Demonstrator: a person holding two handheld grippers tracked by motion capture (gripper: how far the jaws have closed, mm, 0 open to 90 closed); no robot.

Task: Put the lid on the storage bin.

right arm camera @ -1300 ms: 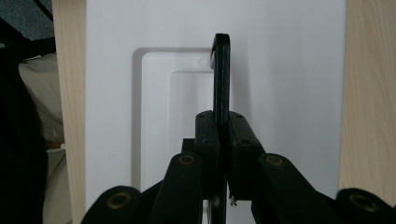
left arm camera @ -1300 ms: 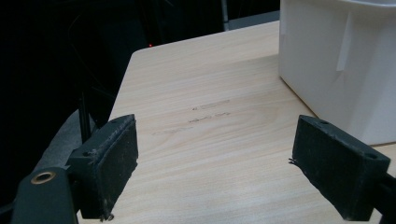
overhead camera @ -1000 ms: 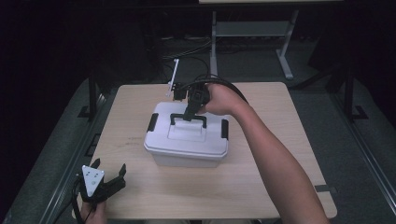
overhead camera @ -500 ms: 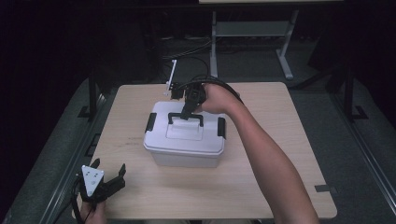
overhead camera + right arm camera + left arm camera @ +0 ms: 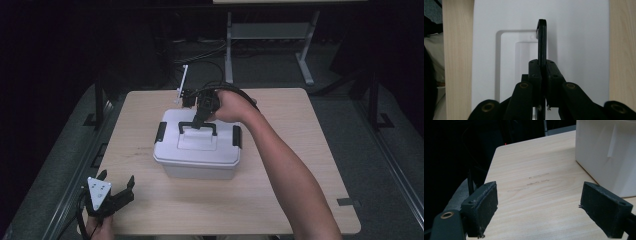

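over the box [image 5: 197, 155], right claw [image 5: 199, 120] downturned

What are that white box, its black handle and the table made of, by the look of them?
The white box looks like moulded plastic: smooth, matte, with rounded edges and a stepped lid. Its black handle, clamped in the right gripper, seems to be hard plastic too, thin and even. The table shows pale wood grain, possibly laminate rather than solid wood.

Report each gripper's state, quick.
Left gripper: open, holding nothing.
Right gripper: shut on the black handle of the white box.
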